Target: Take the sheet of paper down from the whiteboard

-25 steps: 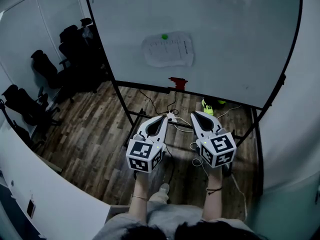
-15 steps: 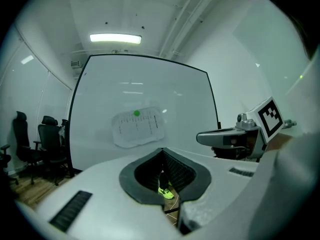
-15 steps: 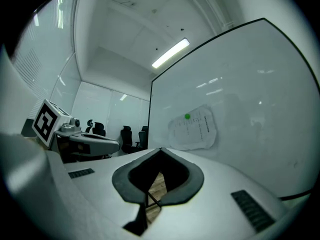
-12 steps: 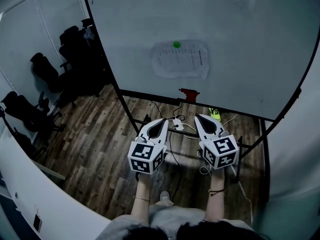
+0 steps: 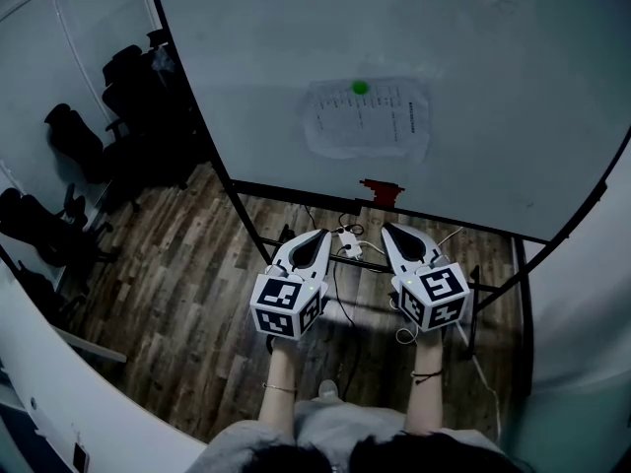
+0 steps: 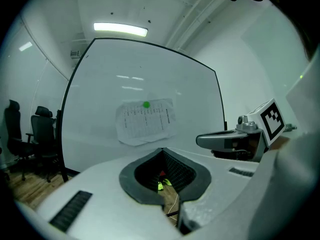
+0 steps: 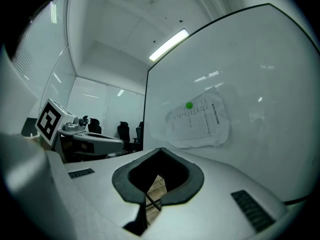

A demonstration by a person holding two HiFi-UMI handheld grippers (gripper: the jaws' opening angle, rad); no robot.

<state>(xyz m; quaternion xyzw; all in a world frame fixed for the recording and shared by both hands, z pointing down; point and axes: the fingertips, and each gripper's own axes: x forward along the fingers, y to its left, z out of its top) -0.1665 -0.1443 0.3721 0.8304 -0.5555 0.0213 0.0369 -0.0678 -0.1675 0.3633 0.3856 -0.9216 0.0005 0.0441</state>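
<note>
Several dark office chairs (image 5: 126, 79) stood at the far left, well apart from the work. Nearer, the left gripper (image 5: 320, 235) pointed level at the whiteboard (image 5: 513, 77), its fingers clenched together on nothing. Beyond it and a little right, the sheet of paper (image 5: 367, 118) hung on the board under a green magnet (image 5: 360, 88) near its top edge, with a red object (image 5: 381, 191) on the ledge below. The right gripper (image 5: 386, 229), just beside the left, was likewise clenched and empty. I judged the approach was in hand. The next move called for closing in, rising to the sheet, opening the fingers and freeing the magnet or pinching a paper edge.
</note>
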